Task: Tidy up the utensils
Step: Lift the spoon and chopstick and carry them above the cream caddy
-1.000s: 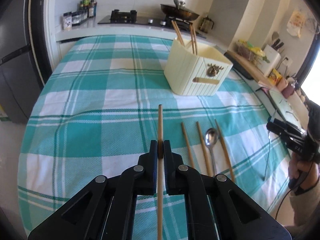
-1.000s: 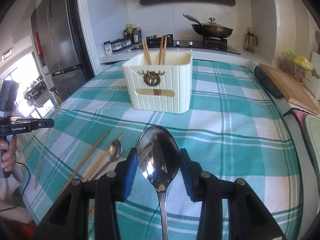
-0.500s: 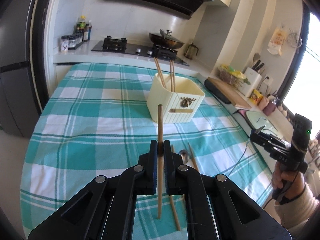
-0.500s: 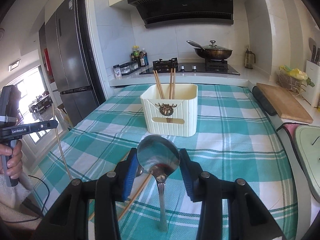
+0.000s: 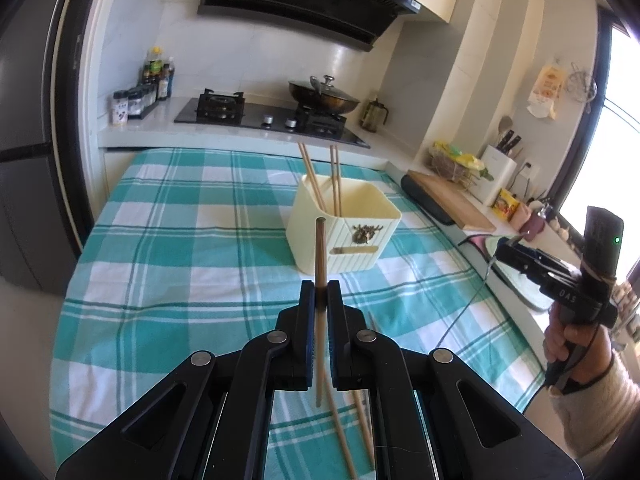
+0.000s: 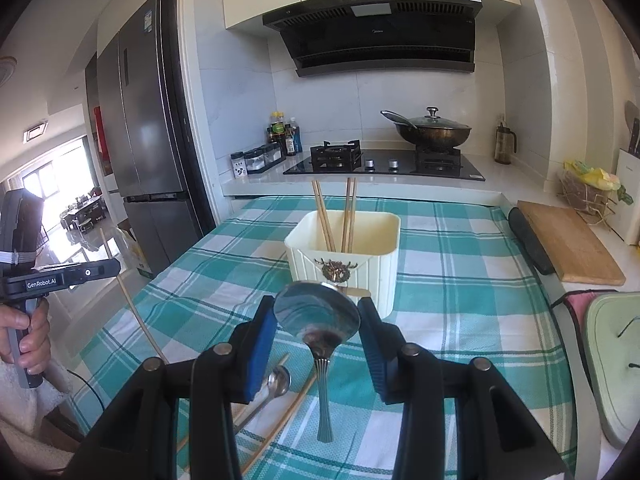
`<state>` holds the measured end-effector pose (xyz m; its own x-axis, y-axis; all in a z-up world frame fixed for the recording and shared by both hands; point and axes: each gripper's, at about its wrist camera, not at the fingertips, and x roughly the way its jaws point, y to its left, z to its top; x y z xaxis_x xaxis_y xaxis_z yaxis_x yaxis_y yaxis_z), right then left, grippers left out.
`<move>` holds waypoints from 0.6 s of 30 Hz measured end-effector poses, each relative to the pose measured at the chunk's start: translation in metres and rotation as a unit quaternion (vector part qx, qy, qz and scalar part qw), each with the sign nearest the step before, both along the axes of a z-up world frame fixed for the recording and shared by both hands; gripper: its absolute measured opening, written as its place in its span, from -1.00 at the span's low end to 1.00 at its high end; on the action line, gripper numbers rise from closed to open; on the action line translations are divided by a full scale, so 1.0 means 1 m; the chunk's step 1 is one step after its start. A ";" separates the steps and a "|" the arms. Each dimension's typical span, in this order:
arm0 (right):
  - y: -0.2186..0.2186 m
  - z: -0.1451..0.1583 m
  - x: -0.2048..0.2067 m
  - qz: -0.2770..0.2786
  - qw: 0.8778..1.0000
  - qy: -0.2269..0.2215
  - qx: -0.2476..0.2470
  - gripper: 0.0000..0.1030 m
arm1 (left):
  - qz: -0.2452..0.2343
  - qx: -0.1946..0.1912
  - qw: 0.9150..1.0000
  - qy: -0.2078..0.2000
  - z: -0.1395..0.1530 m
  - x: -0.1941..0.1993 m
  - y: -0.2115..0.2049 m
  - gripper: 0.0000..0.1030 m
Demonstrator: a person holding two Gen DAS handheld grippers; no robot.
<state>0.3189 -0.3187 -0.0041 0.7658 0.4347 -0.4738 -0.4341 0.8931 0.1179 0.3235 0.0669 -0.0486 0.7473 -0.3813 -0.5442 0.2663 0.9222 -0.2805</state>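
Note:
My left gripper (image 5: 320,296) is shut on a wooden chopstick (image 5: 320,248), held upright above the checked cloth. My right gripper (image 6: 318,320) is shut on a large metal spoon (image 6: 318,314), bowl up between the blue pads, handle hanging down. Ahead of both stands the cream utensil holder (image 5: 344,236) (image 6: 348,256) with several chopsticks (image 6: 334,216) standing in it. On the cloth below lie loose chopsticks (image 5: 340,432) and a small spoon (image 6: 278,380). The left gripper with its chopstick (image 6: 132,304) shows at the left of the right wrist view; the right gripper (image 5: 500,254) shows at the right of the left wrist view.
The table wears a teal checked cloth (image 5: 180,240). Behind it run a counter with a gas hob (image 6: 384,160), a lidded wok (image 6: 432,130) and spice jars (image 6: 260,156). A wooden cutting board (image 6: 568,244) lies on the right; a fridge (image 6: 148,128) stands on the left.
Both grippers have risen with the chopstick and the large spoon. The table and holder now sit lower and farther in both views, and more of the kitchen wall shows.

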 end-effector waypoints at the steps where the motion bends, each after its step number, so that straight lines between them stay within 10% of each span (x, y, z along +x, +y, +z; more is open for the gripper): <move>1: 0.001 0.004 0.004 0.003 1.000 -0.002 -0.002 -0.19 | -0.002 0.001 1.000 -0.002 0.004 0.003 0.000 -0.92; 18: 0.019 0.103 0.110 -0.006 0.995 -0.095 -0.009 -0.19 | -0.004 -0.022 0.991 -0.130 0.130 0.109 -0.035 -0.92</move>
<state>0.4285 -0.2994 0.0988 0.8475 0.4183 -0.3266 -0.4368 0.8994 0.0185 0.4320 0.0323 0.0819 0.8567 -0.4073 -0.3165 0.3420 0.9079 -0.2424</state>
